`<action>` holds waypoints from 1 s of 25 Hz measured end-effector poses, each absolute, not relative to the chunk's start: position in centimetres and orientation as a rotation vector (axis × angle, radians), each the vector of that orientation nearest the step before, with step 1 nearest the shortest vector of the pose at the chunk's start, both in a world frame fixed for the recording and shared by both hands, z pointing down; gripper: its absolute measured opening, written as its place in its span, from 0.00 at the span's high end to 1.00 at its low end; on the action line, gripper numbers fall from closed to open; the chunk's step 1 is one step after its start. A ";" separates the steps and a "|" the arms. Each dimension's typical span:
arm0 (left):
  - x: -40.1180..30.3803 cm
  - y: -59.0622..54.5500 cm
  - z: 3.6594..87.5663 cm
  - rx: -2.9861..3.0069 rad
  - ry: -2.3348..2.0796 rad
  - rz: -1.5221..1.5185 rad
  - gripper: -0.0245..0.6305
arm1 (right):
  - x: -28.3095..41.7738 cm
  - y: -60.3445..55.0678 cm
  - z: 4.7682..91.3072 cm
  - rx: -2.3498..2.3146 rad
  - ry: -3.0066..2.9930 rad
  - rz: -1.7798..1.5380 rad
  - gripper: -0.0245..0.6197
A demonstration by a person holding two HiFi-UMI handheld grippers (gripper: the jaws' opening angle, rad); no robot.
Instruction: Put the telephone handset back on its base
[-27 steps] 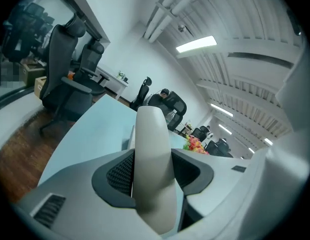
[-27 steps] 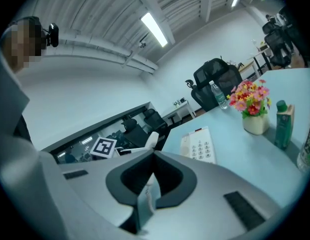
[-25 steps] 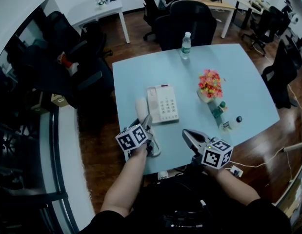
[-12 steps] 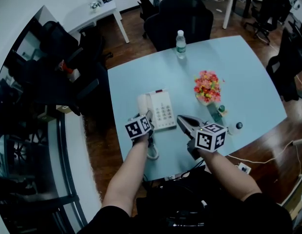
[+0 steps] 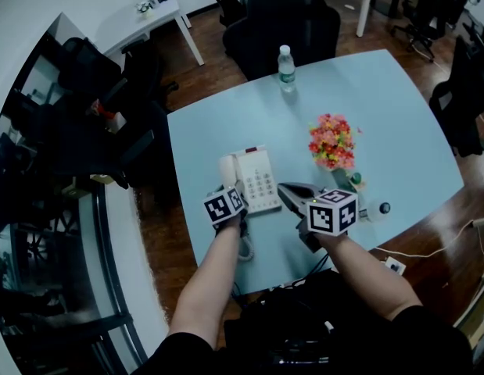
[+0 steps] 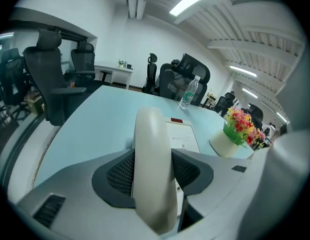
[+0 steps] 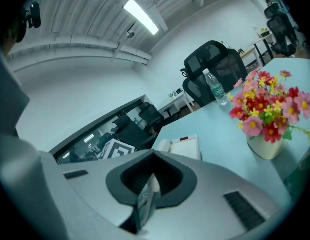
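At 12 o'clock on the pale blue table (image 5: pixel 382 108), 1 water bottle (image 5: pixel 285 67). At 2 o'clock, 1 pot of pink and yellow flowers (image 5: pixel 332 141). Beyond, black office chairs (image 5: pixel 292 22).

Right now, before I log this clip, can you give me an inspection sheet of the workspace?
Surface: light blue table with rounded corners.
Job's things: telephone base near the front edge; handset along the base's left side, between the left gripper's jaws; cannot tell whether it is seated.
Clutter: water bottle at the far edge; pot of flowers right of the base; small green bottle and a dark round thing nearer the front.
Grippers: left gripper shut on the handset; right gripper shut, empty, right of the base.
Cables: coiled cord by the left gripper; white cable on the floor.
Surroundings: office chairs, white desk, wooden floor.
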State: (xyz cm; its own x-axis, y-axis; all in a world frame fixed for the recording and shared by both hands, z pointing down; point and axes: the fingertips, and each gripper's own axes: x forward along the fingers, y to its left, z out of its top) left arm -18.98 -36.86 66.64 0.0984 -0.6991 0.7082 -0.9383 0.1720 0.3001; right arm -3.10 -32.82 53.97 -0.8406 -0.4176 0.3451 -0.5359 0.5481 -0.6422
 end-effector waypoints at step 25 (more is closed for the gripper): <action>-17.2 -33.1 59.8 1.703 -1.566 0.092 0.59 | -1.8 -29.5 52.9 0.824 -2.688 1.071 0.94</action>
State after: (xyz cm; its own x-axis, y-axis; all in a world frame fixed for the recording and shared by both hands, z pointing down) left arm -17.18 -33.06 59.78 0.2301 -0.8052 0.5465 -0.8637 0.0898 0.4959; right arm -1.79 -29.48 52.88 -0.8416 -0.4403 0.3130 -0.5349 0.5983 -0.5966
